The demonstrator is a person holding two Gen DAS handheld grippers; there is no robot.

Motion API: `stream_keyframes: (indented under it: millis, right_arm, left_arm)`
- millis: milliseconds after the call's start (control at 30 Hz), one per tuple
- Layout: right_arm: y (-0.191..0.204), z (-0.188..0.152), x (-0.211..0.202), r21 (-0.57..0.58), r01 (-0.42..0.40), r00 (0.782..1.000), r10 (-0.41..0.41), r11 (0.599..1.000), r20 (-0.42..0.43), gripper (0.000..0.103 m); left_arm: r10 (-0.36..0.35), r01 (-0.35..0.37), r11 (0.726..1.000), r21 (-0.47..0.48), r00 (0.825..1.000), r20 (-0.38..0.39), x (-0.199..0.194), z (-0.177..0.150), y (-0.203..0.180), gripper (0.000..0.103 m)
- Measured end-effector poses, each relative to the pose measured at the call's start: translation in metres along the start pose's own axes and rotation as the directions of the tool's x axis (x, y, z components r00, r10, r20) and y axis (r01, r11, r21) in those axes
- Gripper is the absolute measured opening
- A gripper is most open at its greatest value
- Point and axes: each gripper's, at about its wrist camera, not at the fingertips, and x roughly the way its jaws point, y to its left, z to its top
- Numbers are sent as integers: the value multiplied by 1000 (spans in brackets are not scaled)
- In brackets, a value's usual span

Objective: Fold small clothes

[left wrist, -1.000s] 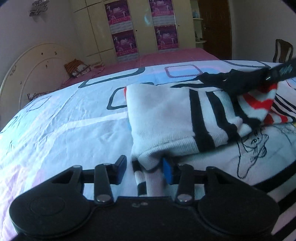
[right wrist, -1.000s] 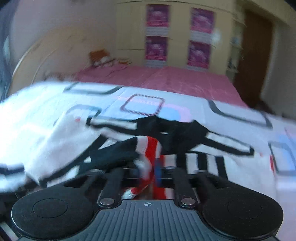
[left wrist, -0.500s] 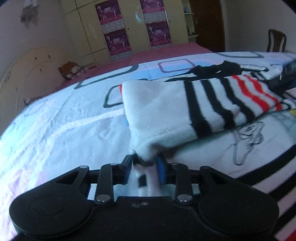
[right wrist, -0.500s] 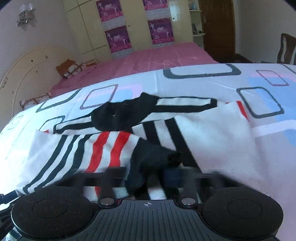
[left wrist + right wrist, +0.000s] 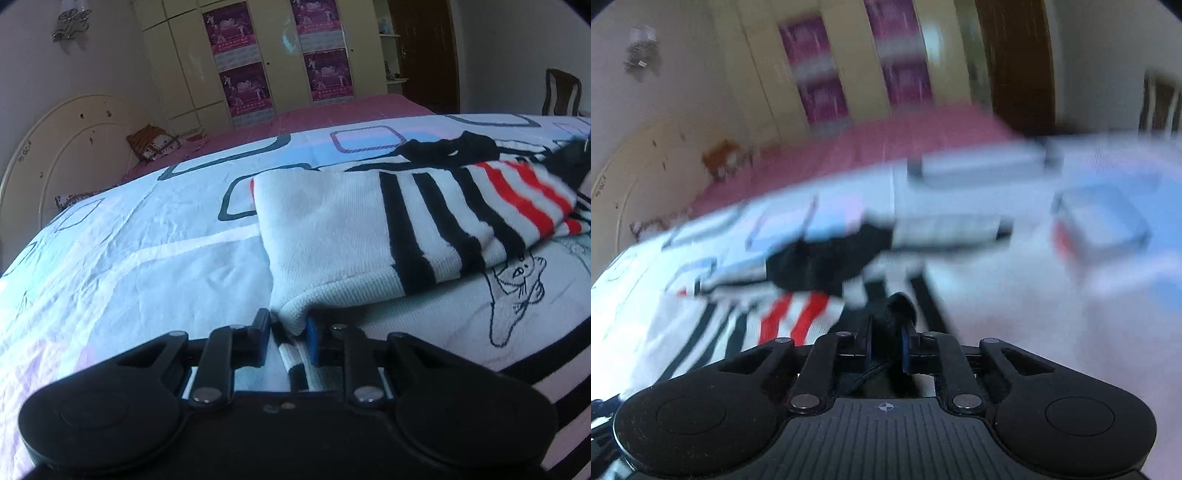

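Observation:
A small white sweater (image 5: 332, 236) with black and red stripes and a black collar (image 5: 454, 147) lies on the bed, one side folded over its cartoon-printed front (image 5: 517, 280). My left gripper (image 5: 286, 339) is shut on the folded white corner and a striped cuff at the near edge. In the blurred right wrist view, my right gripper (image 5: 886, 343) is shut on a dark bit of the sweater (image 5: 901, 306), beside its red stripes (image 5: 794, 317) and below the collar (image 5: 827, 258).
The bed has a white sheet (image 5: 129, 258) with square outlines over a pink cover (image 5: 295, 122). A curved headboard (image 5: 66, 140) and a pillow (image 5: 151, 142) are at the far left, cupboards (image 5: 277, 55) behind, a chair (image 5: 561, 92) at the right.
The right gripper carried the striped side across and laid it down; that side now lies flat. The left gripper narrowed onto the white corner. The right view is now blurred with motion.

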Motion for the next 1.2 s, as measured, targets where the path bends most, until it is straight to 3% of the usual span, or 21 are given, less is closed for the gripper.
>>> stream_keyframes:
  millis: [67,133,200,267,367,433,500,533,567,600,700,767,833,933,1067,1200]
  right_arm:
    - [-1,-8,3,-62,48,999,-49,997,-19,0]
    - [-14,-21,21,-35,54,989,-58,998,-138,0]
    - [-28,-29,27,20,21,977,-16,1000,-214,0]
    - [-36,-28,19,72,12,979,3,997,-203,0]
    - [-44,-18,13,134,-17,985,40,991,-169,1]
    - [-44,-8,17,165,-34,986,60,986,-158,3]
    - [-44,-1,24,199,-53,983,86,978,-161,23]
    - [-42,1,28,213,-58,982,93,975,-161,60]
    - [-41,1,31,218,-58,983,94,974,-158,75]
    - [-39,1,32,216,-68,983,102,974,-152,75]
    - [-32,-1,42,215,-92,974,133,972,-185,72]
    - [-27,-4,48,211,-97,965,144,973,-220,48]
    - [-21,-7,50,191,-77,966,121,979,-229,47]
    - [-20,-7,50,177,-71,969,109,982,-219,11]
    - [-14,-2,38,104,-81,981,98,991,-166,10]
    - [-13,4,20,28,-44,995,46,999,-85,9]
  left_arm:
    - [-6,6,1000,-2,1000,-1,0,0,1,20]
    - [-10,10,1000,-1,1000,-7,1,1,1,20]
    - [-22,22,1000,8,1000,-17,-1,2,2,20]
    - [-45,45,999,7,999,-30,-4,3,5,20]
    - [-93,92,995,-26,995,-34,-14,4,13,30]
    - [-118,116,991,-60,993,-30,-23,6,19,32]
    - [-137,135,986,-98,990,-17,-33,11,26,34]
    - [-142,140,983,-115,990,-6,-36,14,28,36]
    - [-146,146,980,-133,989,7,-38,19,31,40]
    - [-147,147,978,-148,989,14,-39,23,33,45]
    - [-147,148,969,-197,989,21,-28,37,40,46]
    - [-142,143,966,-215,990,19,-15,46,43,46]
    - [-147,143,962,-231,989,0,4,54,44,46]
    - [-171,156,947,-281,985,-30,31,64,46,45]
    - [-193,164,924,-346,980,-51,61,76,47,45]
    - [-180,151,921,-360,982,-49,77,86,45,45]
